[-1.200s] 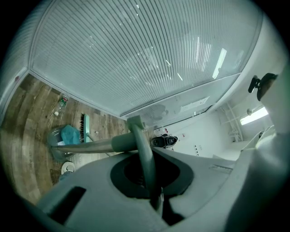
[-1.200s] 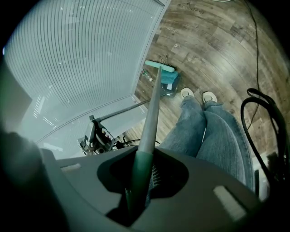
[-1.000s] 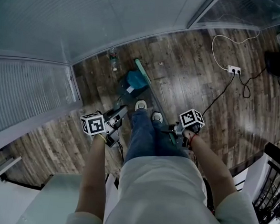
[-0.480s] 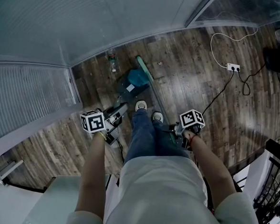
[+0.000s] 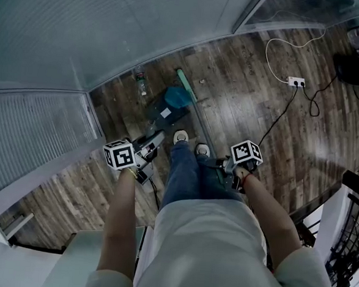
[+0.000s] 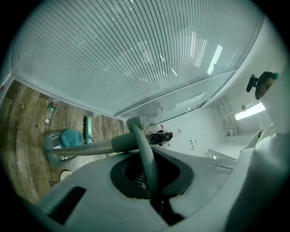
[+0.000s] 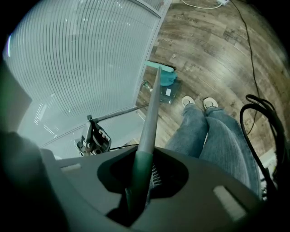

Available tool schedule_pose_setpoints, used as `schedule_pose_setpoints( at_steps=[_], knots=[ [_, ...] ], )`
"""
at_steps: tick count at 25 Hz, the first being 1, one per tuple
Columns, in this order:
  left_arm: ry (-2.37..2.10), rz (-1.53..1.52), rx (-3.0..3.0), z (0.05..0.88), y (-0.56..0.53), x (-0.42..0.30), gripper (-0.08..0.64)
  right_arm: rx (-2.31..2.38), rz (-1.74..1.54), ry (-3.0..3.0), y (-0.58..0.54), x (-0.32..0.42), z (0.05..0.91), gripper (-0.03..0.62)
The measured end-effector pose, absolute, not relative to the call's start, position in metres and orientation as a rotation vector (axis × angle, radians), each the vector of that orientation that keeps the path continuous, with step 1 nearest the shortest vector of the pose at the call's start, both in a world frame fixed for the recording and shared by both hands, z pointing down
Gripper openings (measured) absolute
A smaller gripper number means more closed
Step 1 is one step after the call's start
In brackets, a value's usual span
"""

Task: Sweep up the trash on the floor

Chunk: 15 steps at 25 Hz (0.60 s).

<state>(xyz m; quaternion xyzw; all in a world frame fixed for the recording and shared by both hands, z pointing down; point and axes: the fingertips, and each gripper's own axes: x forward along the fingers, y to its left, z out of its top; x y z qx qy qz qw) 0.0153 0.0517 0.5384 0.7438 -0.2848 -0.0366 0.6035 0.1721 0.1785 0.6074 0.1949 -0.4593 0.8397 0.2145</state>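
My left gripper (image 5: pixel 150 146) is shut on the long handle (image 6: pixel 97 147) of a grey dustpan (image 5: pixel 161 113) that stands on the wood floor ahead of the person's shoes. A teal lump (image 5: pixel 177 97) lies in the pan (image 6: pixel 53 147). My right gripper (image 5: pixel 224 167) is shut on the broom handle (image 7: pixel 151 106). The broom's green head (image 5: pixel 184 80) rests on the floor just beyond the dustpan (image 7: pixel 168 90). A small scrap (image 5: pixel 201 81) lies right of the broom head. In the gripper views, each handle runs straight out of the jaws.
A plastic bottle (image 5: pixel 139 82) lies by the ribbed glass wall (image 5: pixel 114 31) left of the dustpan. A white power strip (image 5: pixel 296 82) with cables lies at the right. The person's legs (image 7: pixel 213 131) and shoes (image 5: pixel 180 135) stand between the grippers. A black railing (image 5: pixel 351 231) is at the far right.
The left gripper has edged slightly away from the body with the dustpan handle. The head view has shifted a little. Both grips are the same as before.
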Motion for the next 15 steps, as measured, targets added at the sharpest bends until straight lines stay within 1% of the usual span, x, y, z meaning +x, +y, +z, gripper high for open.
schedule_pose_setpoints(
  at_steps=[15],
  knots=[
    [-0.573, -0.045, 1.769, 0.544, 0.001, -0.003, 0.003, 0.774, 2.408, -1.198, 0.136, 0.153, 0.633, 0.064]
  ],
)
